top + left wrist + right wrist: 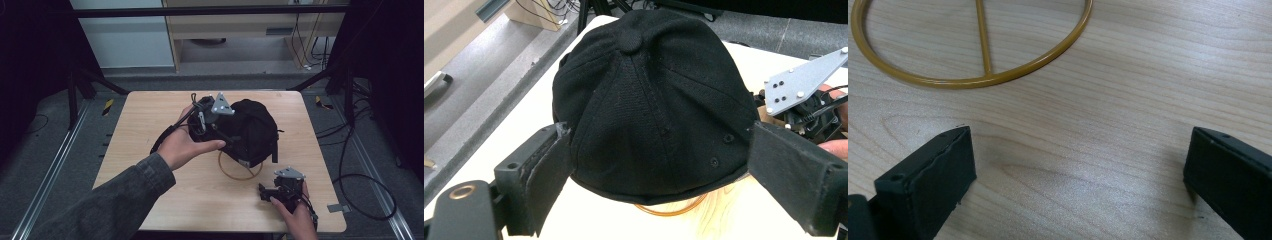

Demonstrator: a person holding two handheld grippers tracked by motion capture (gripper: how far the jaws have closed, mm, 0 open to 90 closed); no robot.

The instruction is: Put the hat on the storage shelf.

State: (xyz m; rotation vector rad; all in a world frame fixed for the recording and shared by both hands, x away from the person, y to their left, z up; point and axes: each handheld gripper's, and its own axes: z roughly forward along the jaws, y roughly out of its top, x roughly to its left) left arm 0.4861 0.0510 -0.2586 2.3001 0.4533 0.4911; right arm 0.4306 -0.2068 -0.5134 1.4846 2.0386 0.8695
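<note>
Black cap [649, 100] shows no readable writing or label.

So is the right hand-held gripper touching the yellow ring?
Apart. In the right gripper view, bare wood lies between the open right hand-held gripper and the yellow ring.

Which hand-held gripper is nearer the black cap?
Left. The left hand-held gripper straddles the black cap, jaws open; the right hand-held gripper rests apart, nearer the table's front edge.

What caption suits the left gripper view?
Open fingers flank a black cap sitting over a yellow ring.
</note>
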